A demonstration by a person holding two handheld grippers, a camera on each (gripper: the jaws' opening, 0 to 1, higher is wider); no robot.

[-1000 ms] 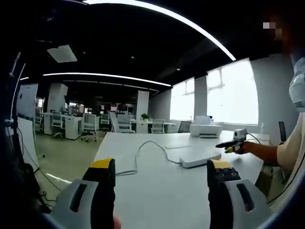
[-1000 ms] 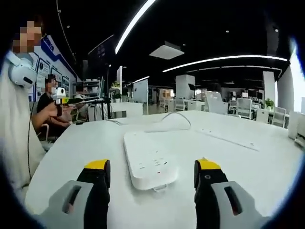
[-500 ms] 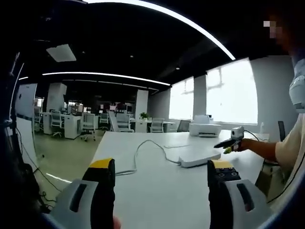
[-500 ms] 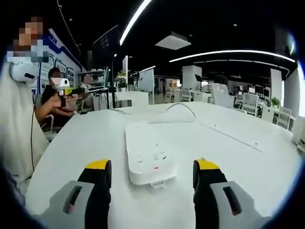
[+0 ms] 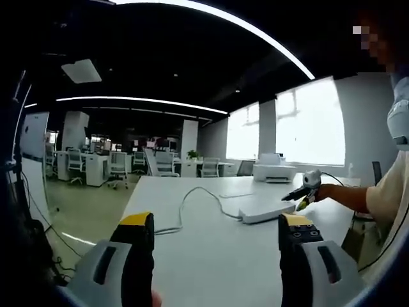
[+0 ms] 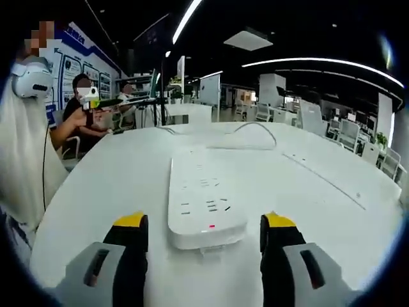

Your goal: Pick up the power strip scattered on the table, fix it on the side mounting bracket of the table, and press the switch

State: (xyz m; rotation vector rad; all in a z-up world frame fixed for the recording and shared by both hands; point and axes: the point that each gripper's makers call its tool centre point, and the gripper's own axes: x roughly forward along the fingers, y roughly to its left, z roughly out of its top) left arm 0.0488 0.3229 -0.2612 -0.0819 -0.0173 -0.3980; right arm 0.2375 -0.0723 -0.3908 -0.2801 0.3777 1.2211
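One white power strip (image 6: pixel 203 203) lies flat on the table (image 6: pixel 115 192), its near end between my right gripper's (image 6: pixel 203 231) wide-spread jaws, untouched. My left gripper (image 5: pixel 216 231) stands equally wide, empty, with the strip far right.

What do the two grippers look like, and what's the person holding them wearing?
The left gripper and the right gripper match: each has two black jaws with yellow tips, rising from light grey housings with dark slots. The person wears a loose, pale cream short-sleeved top. In the left gripper view, the right gripper appears as a slim dark tool with a yellow-green tip.

One power strip (image 6: pixel 203 206), perhaps one printer (image 5: pixel 275 171)
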